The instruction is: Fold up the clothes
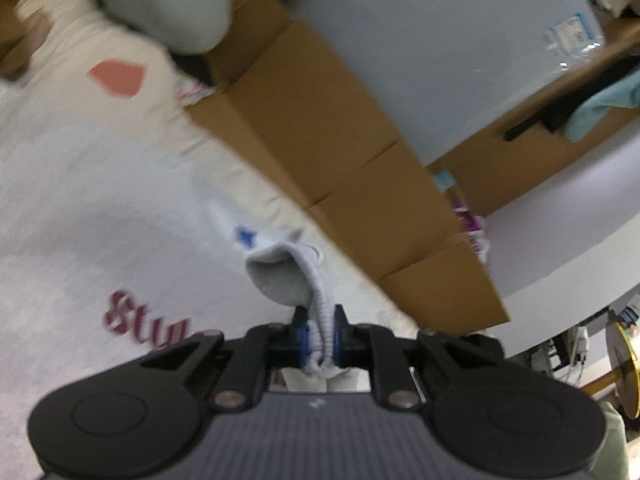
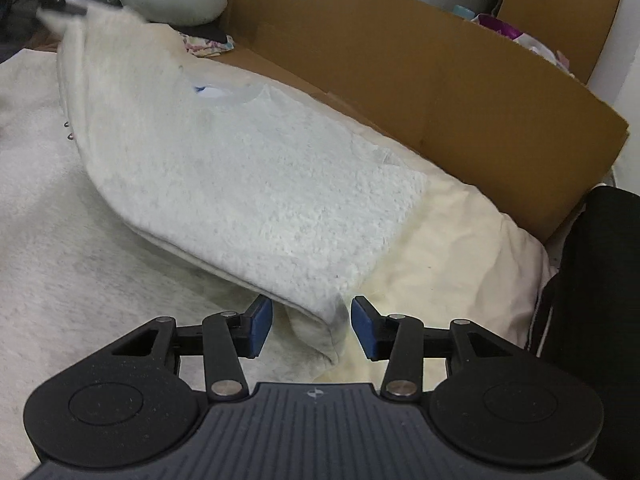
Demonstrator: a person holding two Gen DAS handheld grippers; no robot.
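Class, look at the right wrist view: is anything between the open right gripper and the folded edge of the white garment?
Nothing visible. The garment's folded corner already lies between the right gripper's open pads, untouched by either.

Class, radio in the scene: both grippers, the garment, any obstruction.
Left gripper shut on white garment's ribbed edge. Right gripper open, straddling folded corner. Cardboard box close behind.

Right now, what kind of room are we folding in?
Probably a bedroom or a home storage corner: cardboard boxes stuffed with clothes, a grey neck pillow, and the white sweatshirt spread over cream bedding.
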